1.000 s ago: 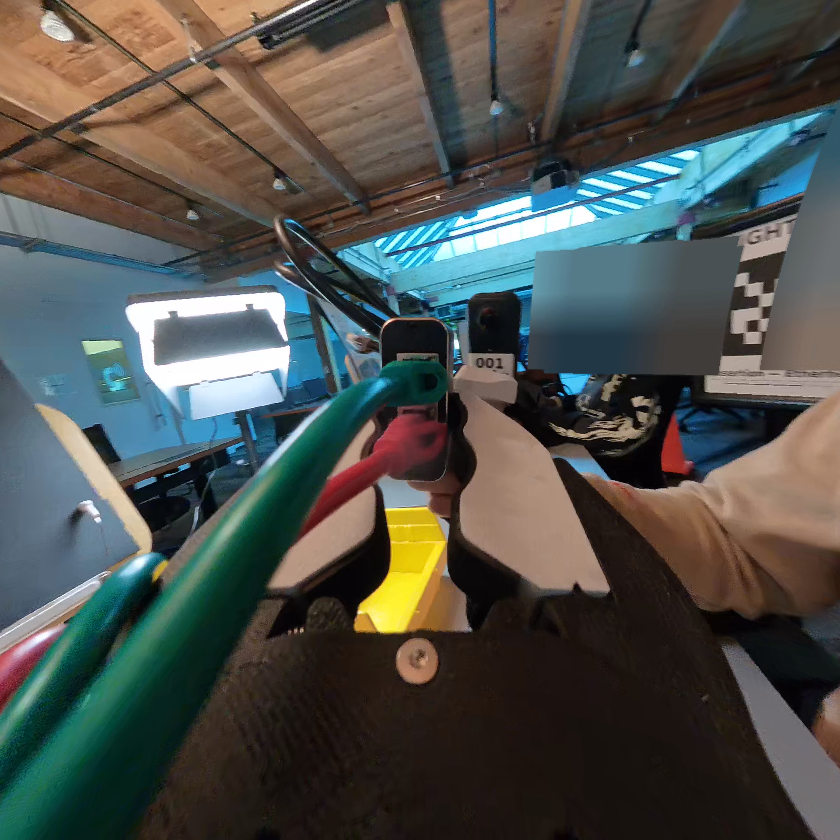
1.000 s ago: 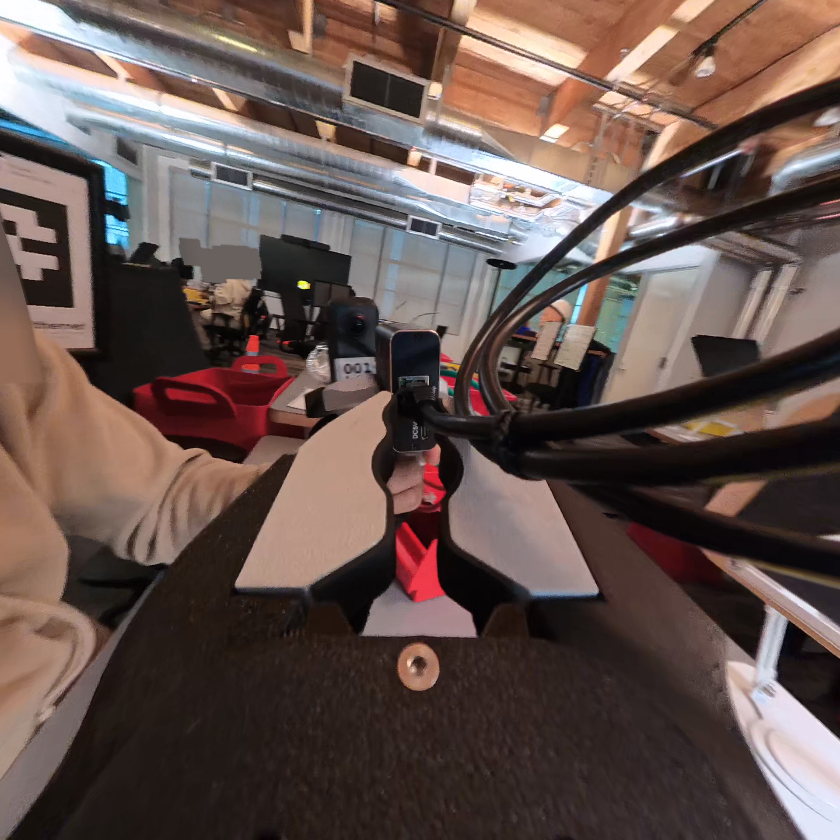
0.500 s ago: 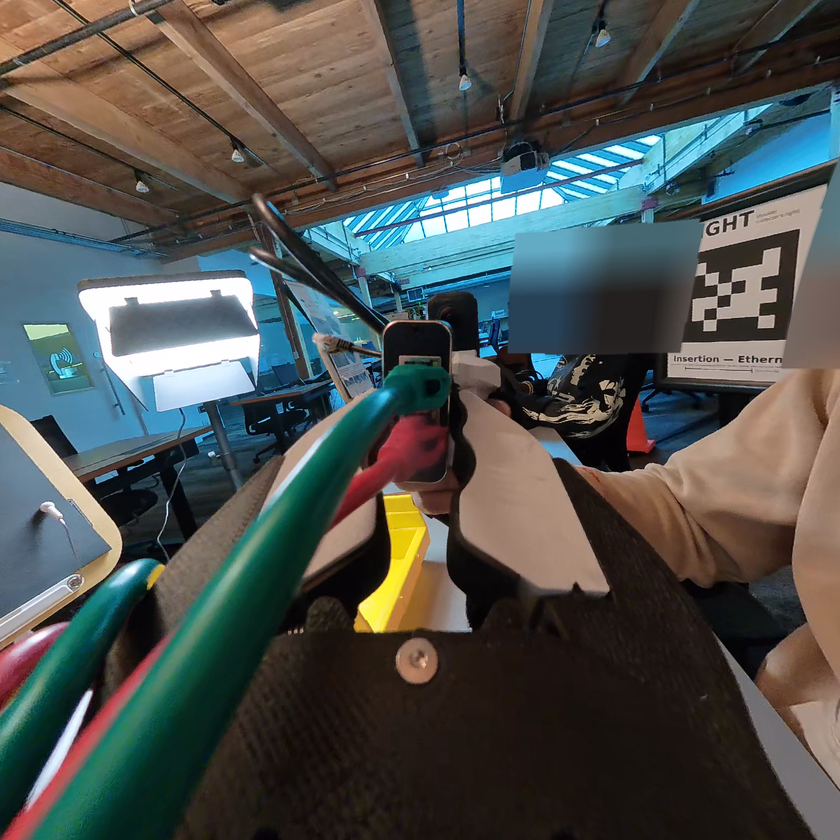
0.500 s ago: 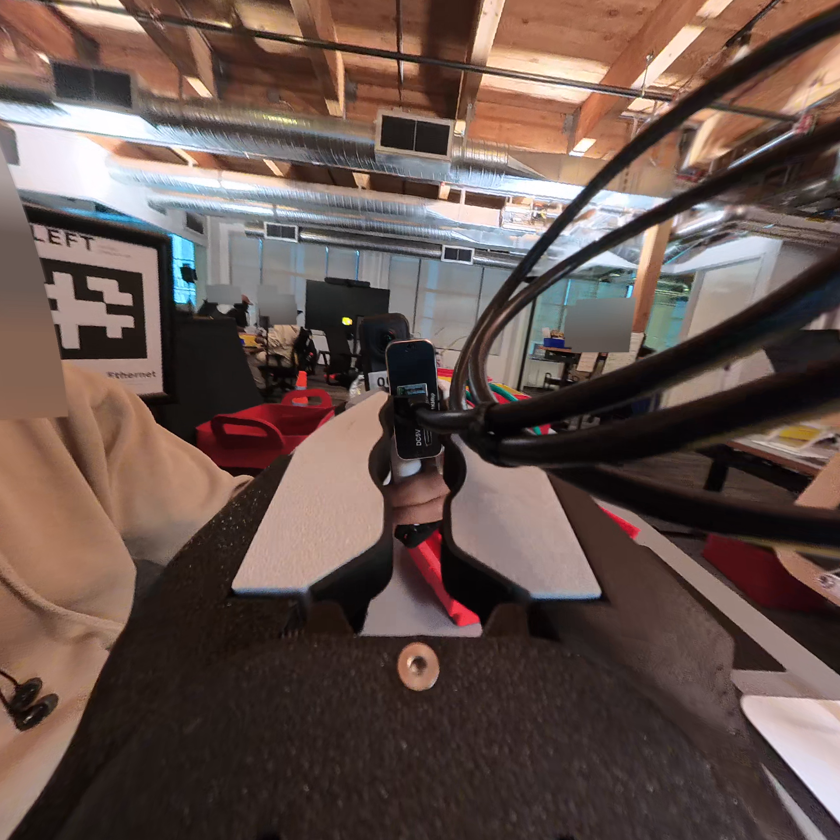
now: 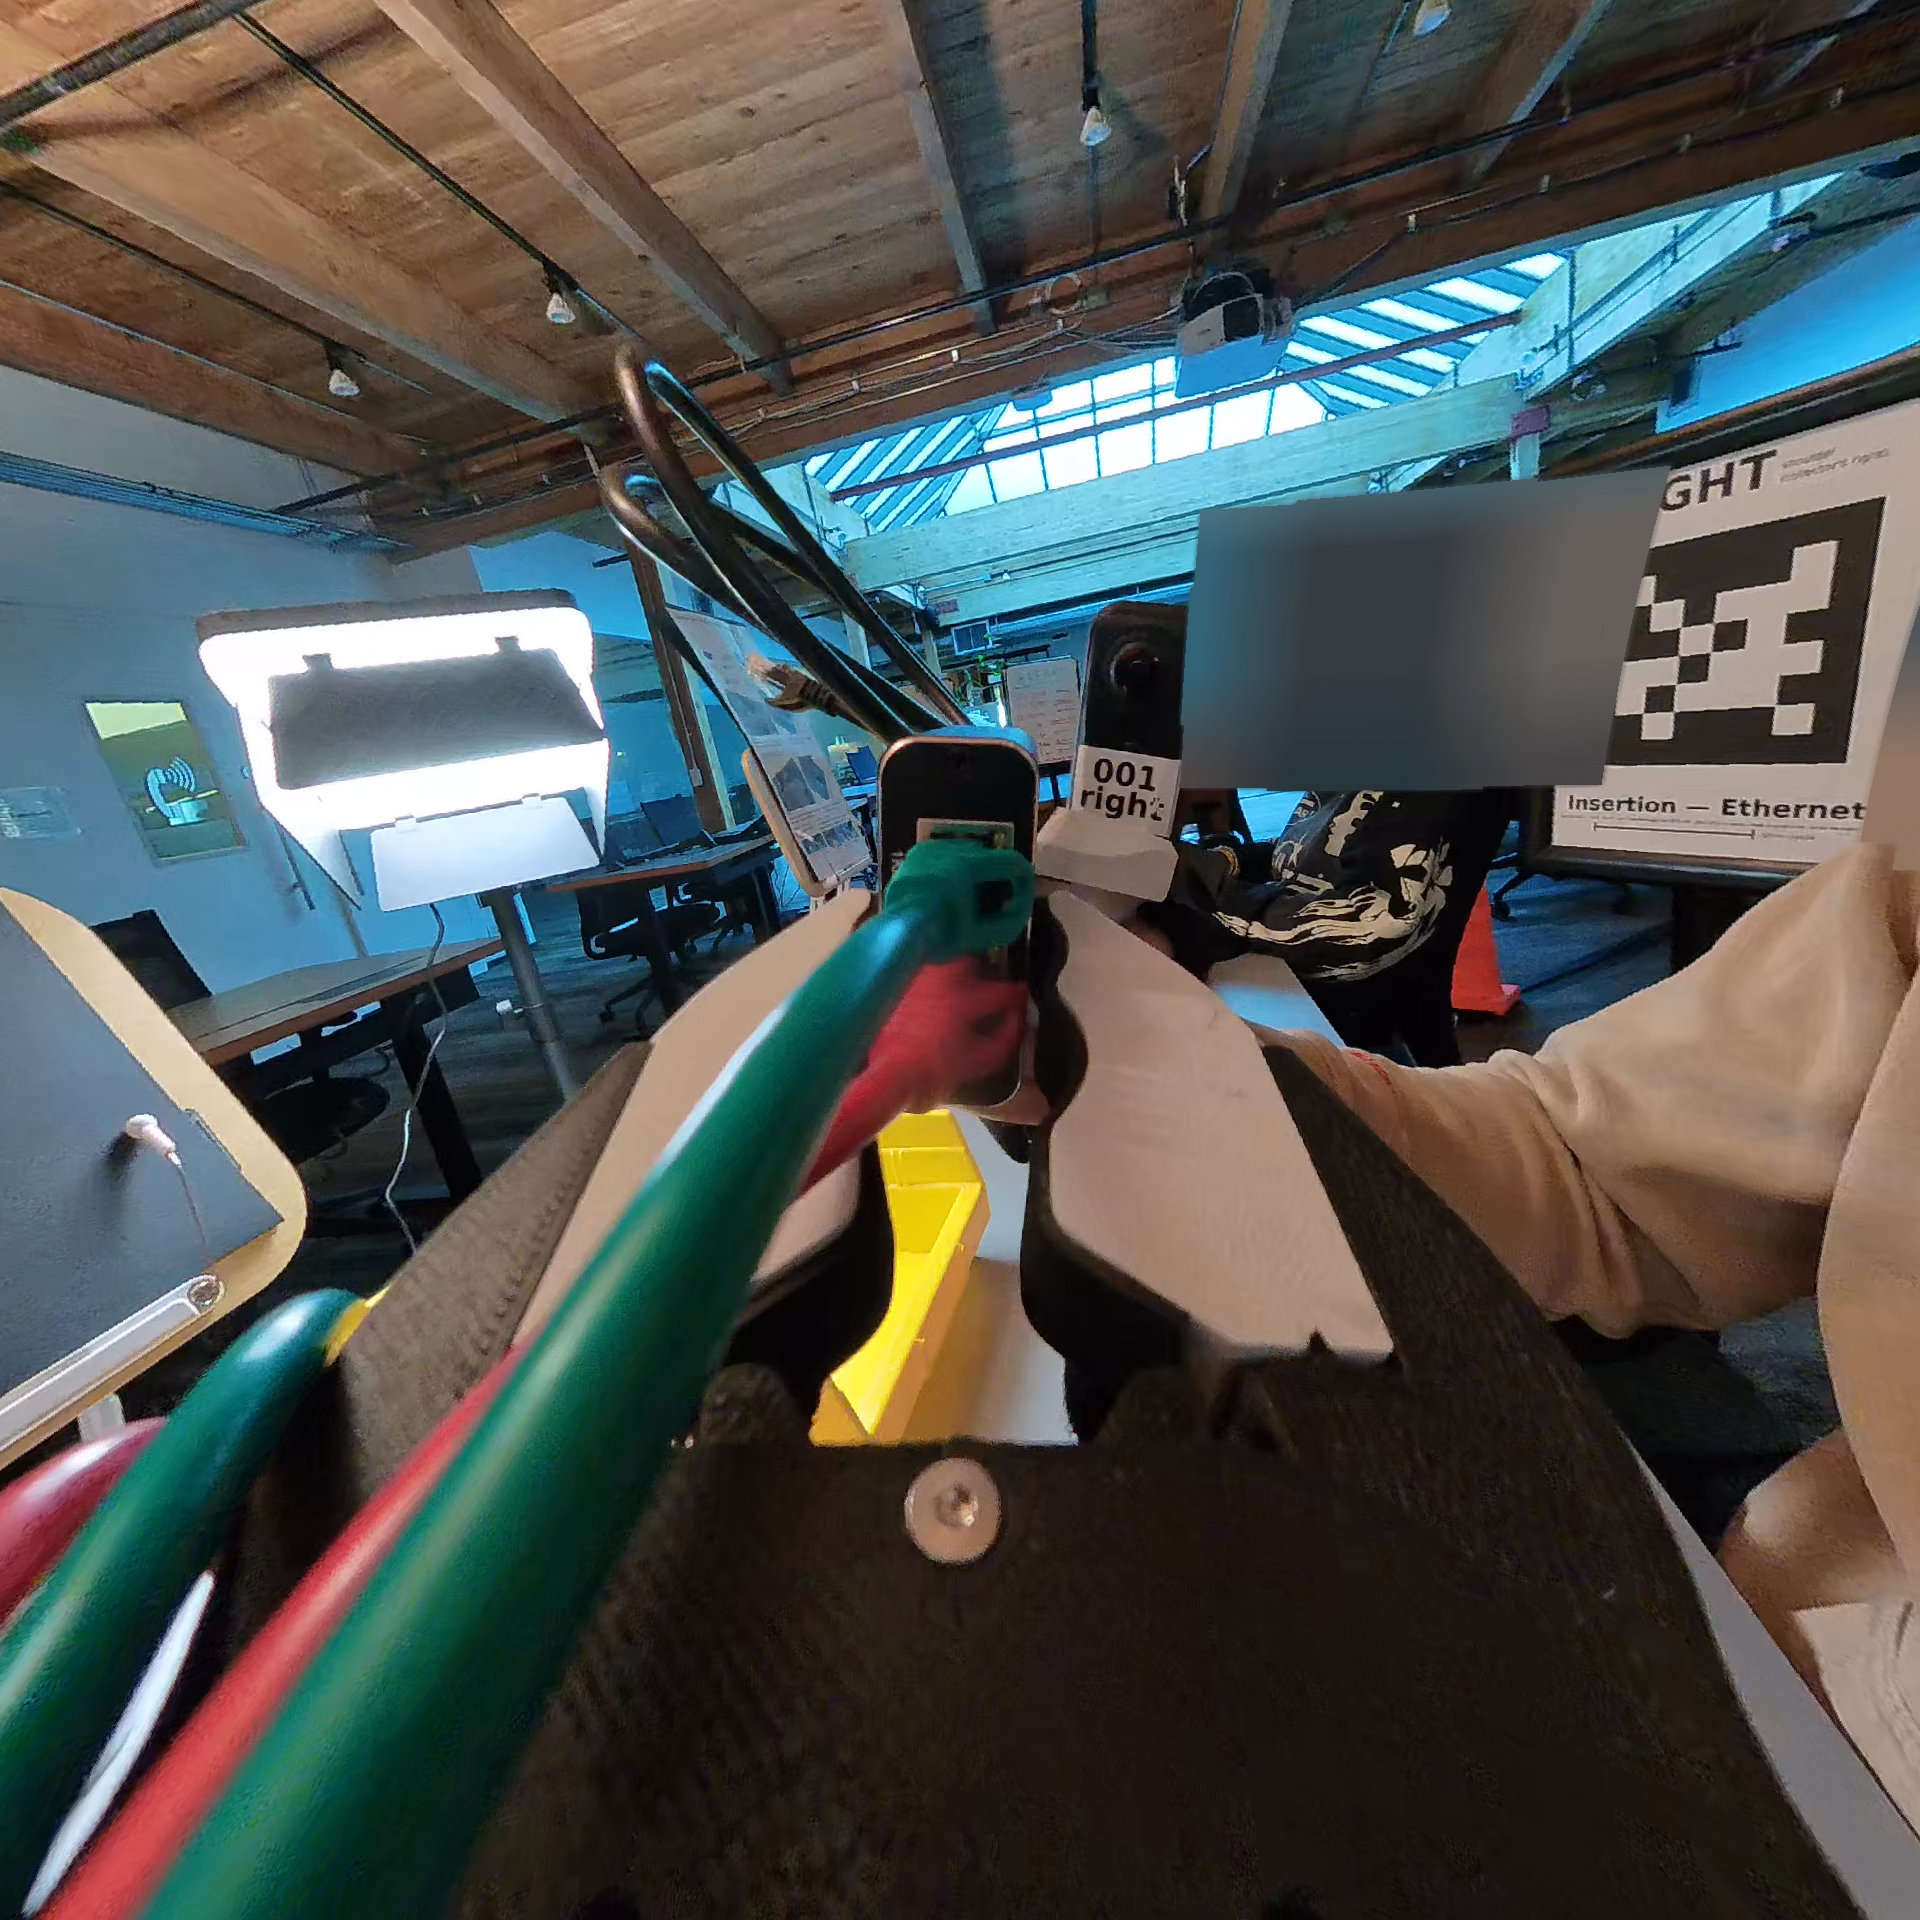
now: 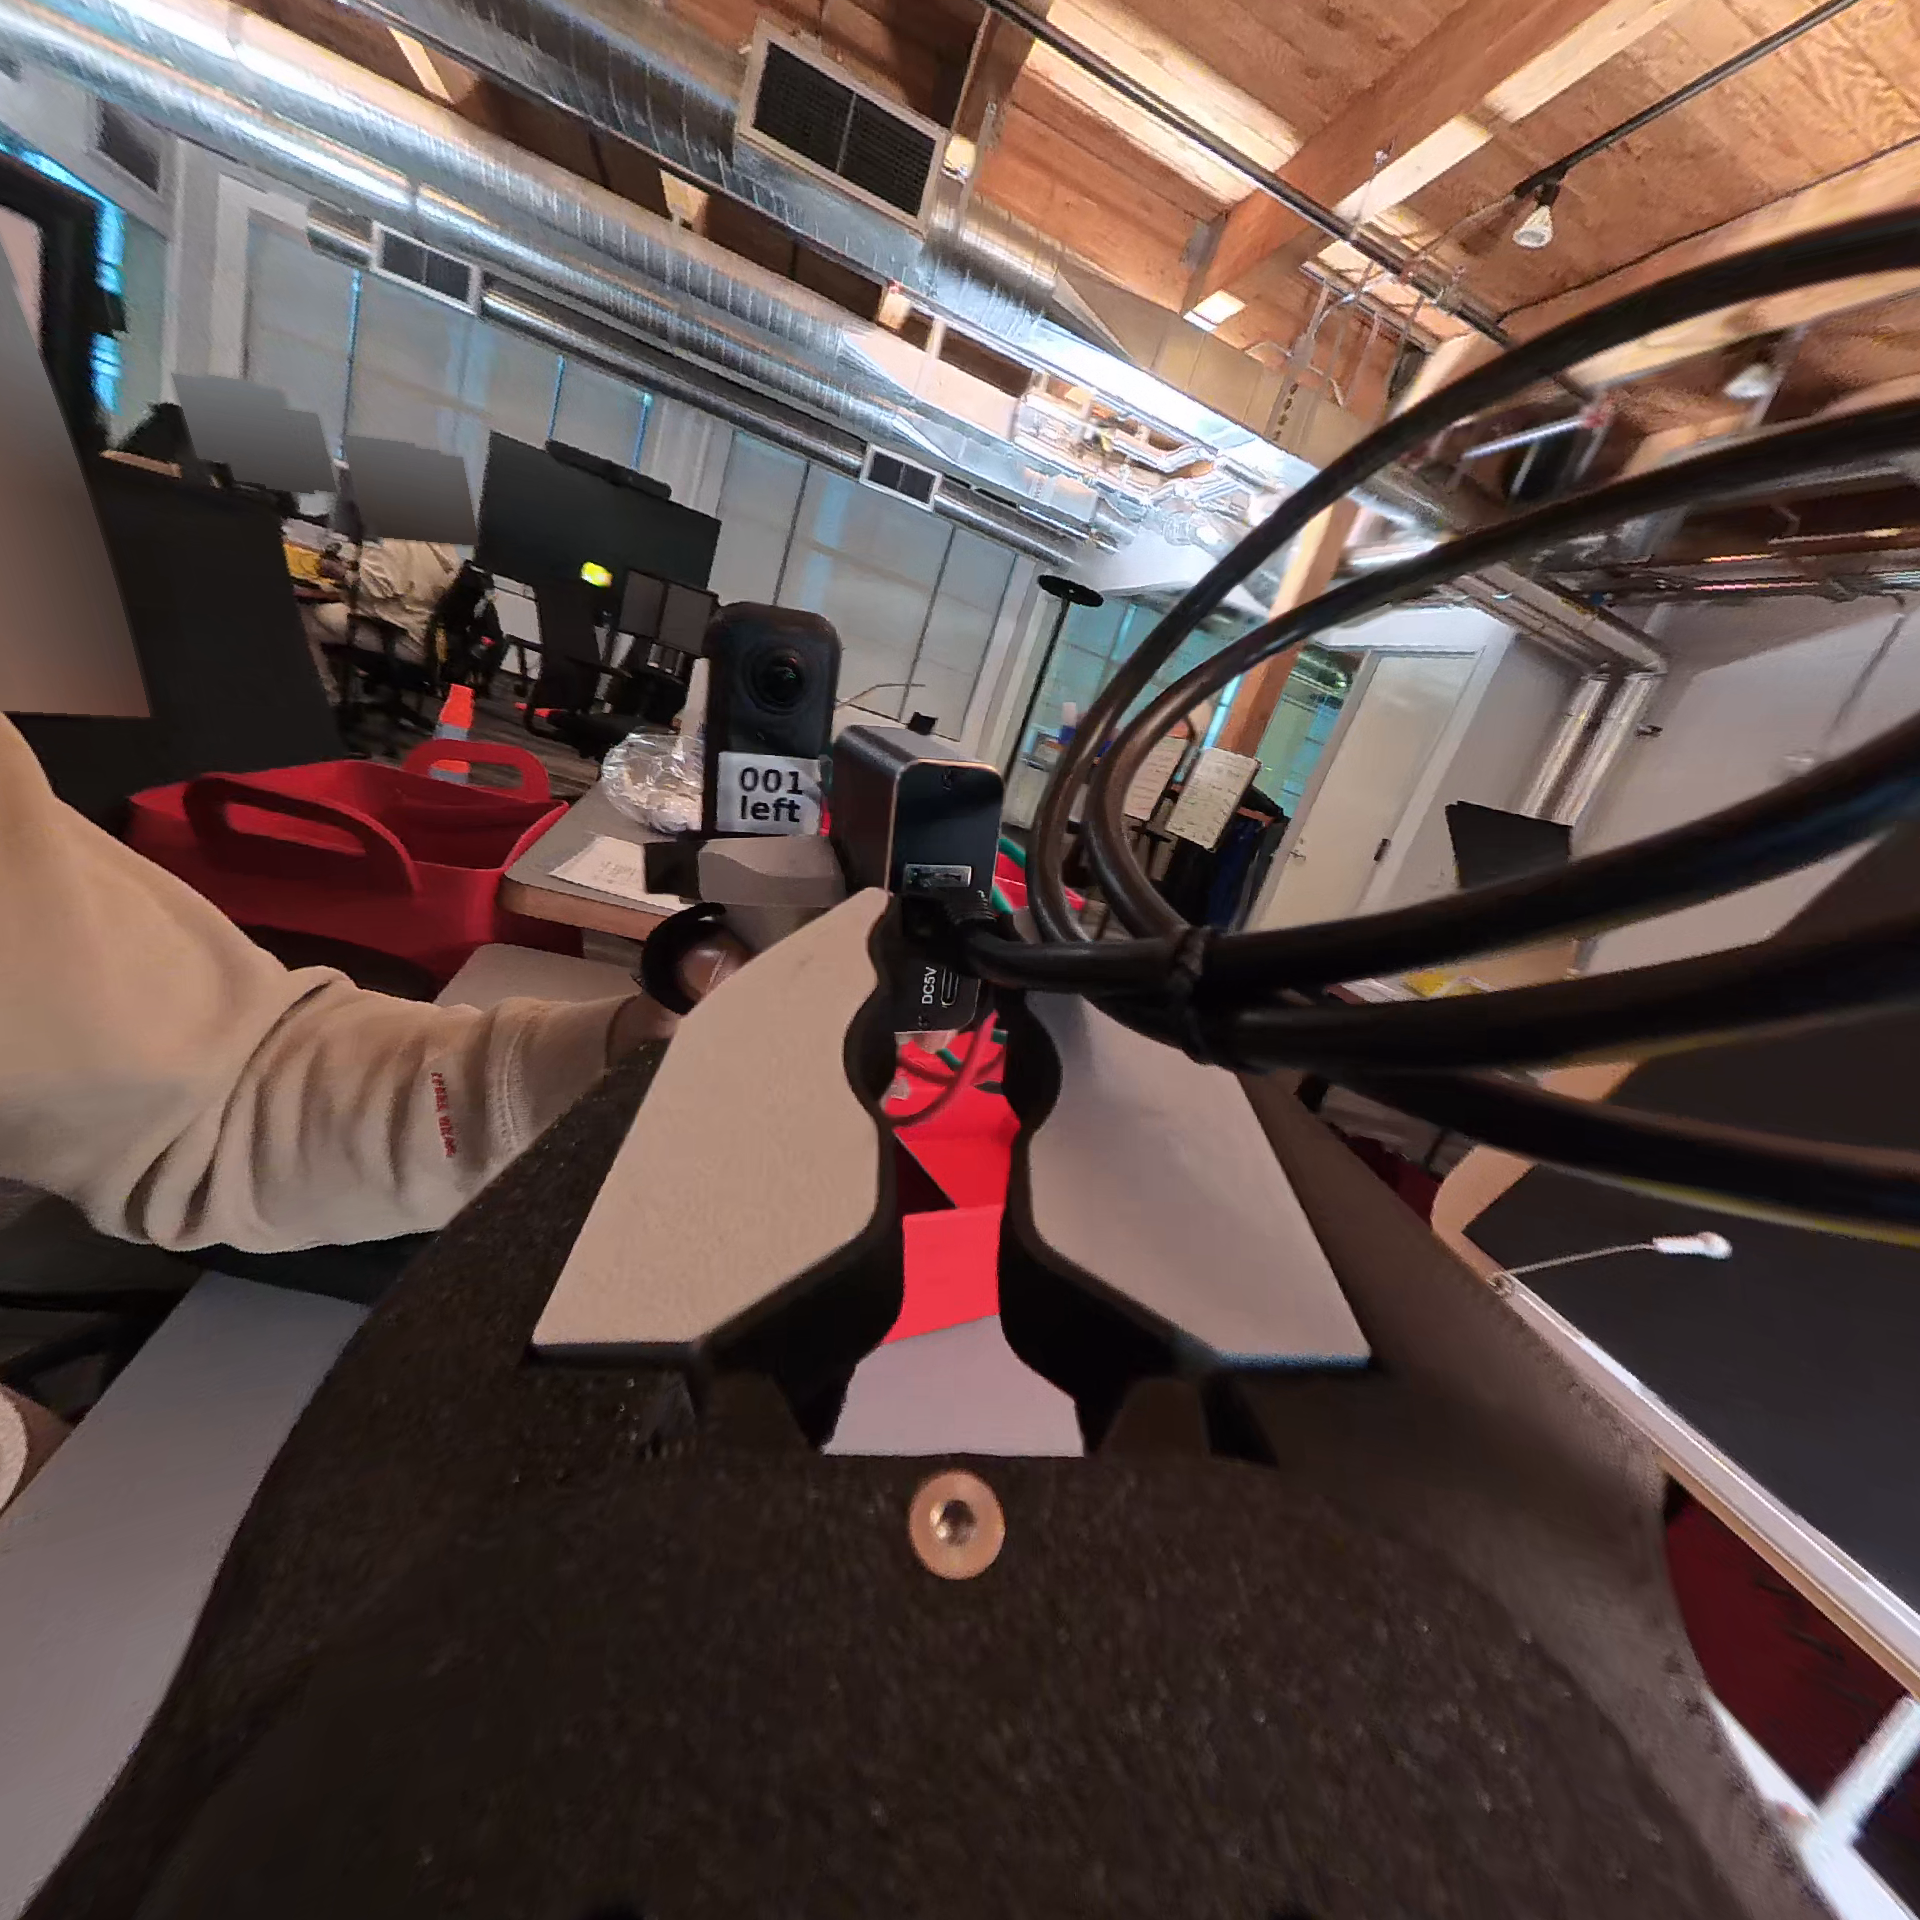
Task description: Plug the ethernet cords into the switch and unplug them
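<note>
The small black switch [image 5: 956,810] is pinched between my left gripper's [image 5: 956,935] white fingers [image 5: 1153,1122], held up in the air. A green cord [image 5: 644,1226] and a red cord [image 5: 935,1029] are plugged into the face toward me and run down to the lower left. In the right wrist view the switch's other end [image 6: 940,831] sits between my right gripper's [image 6: 940,966] fingers [image 6: 748,1132], with a black cord [image 6: 1091,956] plugged in and looping off to the right. Both grippers face each other across the switch.
A person's beige sleeve [image 5: 1558,1091] reaches in at the right, and also shows in the right wrist view [image 6: 260,1039]. A yellow bin [image 5: 914,1268] lies below the left fingers and a red bin [image 6: 956,1257] below the right ones. A black board [image 5: 94,1143] stands at the left, a red tote [image 6: 343,852] at the back. Both grippers' tips are close together, under 4 cm apart.
Both grippers and the switch have swung and tilted together, so the background shifts. The green, red and black cords stay plugged in and both grips hold.
</note>
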A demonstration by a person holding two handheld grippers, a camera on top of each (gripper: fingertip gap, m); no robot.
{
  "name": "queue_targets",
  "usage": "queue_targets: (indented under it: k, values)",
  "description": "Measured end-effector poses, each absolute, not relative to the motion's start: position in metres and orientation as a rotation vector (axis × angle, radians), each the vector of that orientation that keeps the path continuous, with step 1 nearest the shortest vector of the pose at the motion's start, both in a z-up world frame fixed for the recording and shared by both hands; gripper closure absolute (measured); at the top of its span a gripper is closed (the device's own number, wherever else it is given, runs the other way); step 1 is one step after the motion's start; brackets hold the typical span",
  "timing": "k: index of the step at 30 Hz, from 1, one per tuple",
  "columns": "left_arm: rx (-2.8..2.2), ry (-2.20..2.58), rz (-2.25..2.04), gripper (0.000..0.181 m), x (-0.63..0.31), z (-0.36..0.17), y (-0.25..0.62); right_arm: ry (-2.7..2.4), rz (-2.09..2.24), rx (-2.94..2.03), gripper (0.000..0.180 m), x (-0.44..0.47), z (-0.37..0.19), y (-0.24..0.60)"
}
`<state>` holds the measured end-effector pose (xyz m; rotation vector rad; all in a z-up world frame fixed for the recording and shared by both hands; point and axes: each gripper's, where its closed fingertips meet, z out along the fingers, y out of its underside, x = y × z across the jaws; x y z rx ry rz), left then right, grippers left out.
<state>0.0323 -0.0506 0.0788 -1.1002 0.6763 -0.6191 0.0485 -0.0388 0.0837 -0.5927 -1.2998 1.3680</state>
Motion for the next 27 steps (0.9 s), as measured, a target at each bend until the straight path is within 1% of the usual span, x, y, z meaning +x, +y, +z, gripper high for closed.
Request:
queue_targets:
  k: [7,11,14,15,17,19,21,23,27]
  values:
    - [-1.117,0.644,-0.511,0.155,0.025,0.078,-0.045,-1.204,1.249,-0.668,0.163,0.039,0.082,-0.028]
    - [-1.122,0.618,-0.501,0.154,0.022,0.078,-0.042,-1.137,1.257,-0.689,0.163,0.037,0.082,-0.024]
    - [-1.141,0.580,-0.561,0.155,0.019,0.078,-0.038,-1.115,1.345,-0.706,0.164,0.036,0.081,-0.020]
    - [-1.125,0.549,-0.599,0.155,0.014,0.081,-0.038,-1.044,1.365,-0.734,0.167,0.039,0.085,-0.009]
    - [-1.000,0.441,-0.733,0.154,-0.014,0.104,-0.052,-0.924,1.433,-0.773,0.168,0.064,0.095,0.030]
    - [-1.008,0.462,-0.683,0.155,-0.028,0.113,-0.060,-1.013,1.445,-0.715,0.167,0.075,0.099,0.024]
    - [-1.065,0.514,-0.589,0.156,-0.022,0.110,-0.058,-1.146,1.424,-0.737,0.167,0.067,0.095,0.009]
    - [-1.111,0.518,-0.585,0.155,-0.019,0.106,-0.054,-1.169,1.433,-0.808,0.167,0.066,0.098,0.019]
    - [-1.136,0.481,-0.640,0.155,-0.030,0.107,-0.053,-1.339,1.357,-1.126,0.167,0.078,0.060,0.058]
